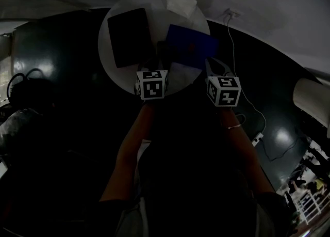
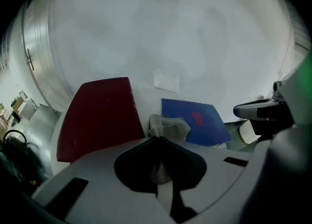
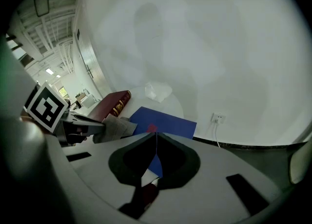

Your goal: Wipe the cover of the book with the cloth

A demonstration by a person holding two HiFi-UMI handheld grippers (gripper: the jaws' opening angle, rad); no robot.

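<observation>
- The blue book (image 1: 191,45) is lying flat on the right half of the round table (image 1: 121,76), and its near right corner is reaching the table's near right edge.
- The cloth (image 2: 168,126) is bunching up against that book's left edge, in the middle of the table.
- A red book (image 2: 100,118) is lying flat across the table's left half, just beside the cloth.
- A crumpled paper (image 1: 181,2) is sitting at the table's far edge, apart from both books.
- A wall socket (image 3: 218,118) with its cord is showing beyond the table's right edge.
- You are clenching your left gripper (image 2: 157,140) on the near end of the cloth.
- You are pinching the blue book's near edge with your right gripper (image 3: 156,135), jaws pressed together on it.
</observation>
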